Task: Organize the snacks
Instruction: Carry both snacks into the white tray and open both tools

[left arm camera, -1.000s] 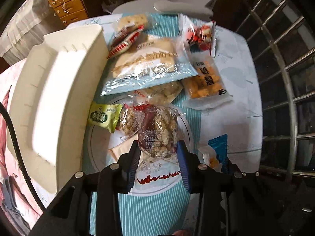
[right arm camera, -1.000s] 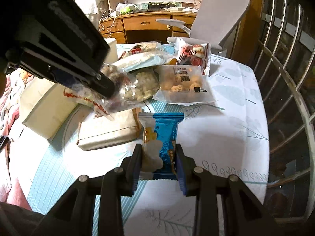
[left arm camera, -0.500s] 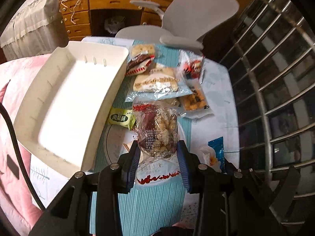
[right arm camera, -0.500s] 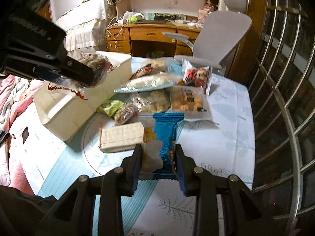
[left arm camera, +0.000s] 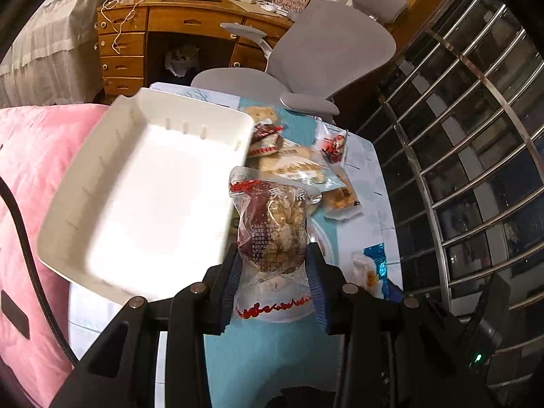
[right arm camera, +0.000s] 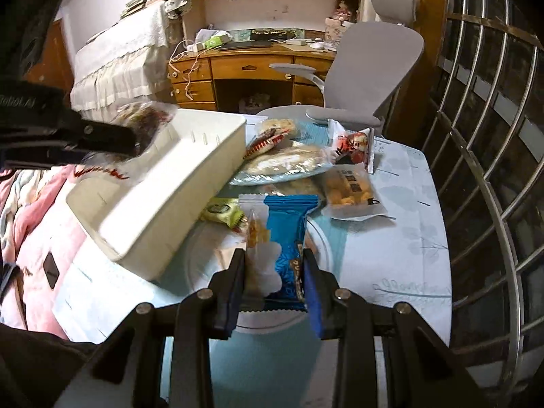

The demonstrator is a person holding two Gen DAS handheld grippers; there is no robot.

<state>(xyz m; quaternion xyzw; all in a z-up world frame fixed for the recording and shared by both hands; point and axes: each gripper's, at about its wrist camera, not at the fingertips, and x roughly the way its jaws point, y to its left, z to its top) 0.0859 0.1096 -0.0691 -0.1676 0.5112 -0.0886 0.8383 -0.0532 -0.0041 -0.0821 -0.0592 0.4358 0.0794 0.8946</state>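
My left gripper (left arm camera: 273,261) is shut on a clear bag of brown nut snacks (left arm camera: 272,231) and holds it in the air beside the right rim of the empty white tray (left arm camera: 142,200). In the right wrist view the left gripper (right arm camera: 136,136) with the nut bag (right arm camera: 142,115) hangs over the tray (right arm camera: 170,183). My right gripper (right arm camera: 273,272) is shut on a blue and white snack packet (right arm camera: 282,238), lifted above the table. Several snack bags (right arm camera: 282,163) lie on the table beyond.
A grey office chair (right arm camera: 367,78) and a wooden desk (right arm camera: 244,71) stand behind the table (right arm camera: 391,244). A metal railing (right arm camera: 493,136) runs along the right. Pink bedding (left arm camera: 27,170) lies left of the tray. A round plate (right arm camera: 323,238) lies on the table under the packet.
My left gripper has lifted the nut bag up and towards the tray. My right gripper has raised the blue packet off the table.
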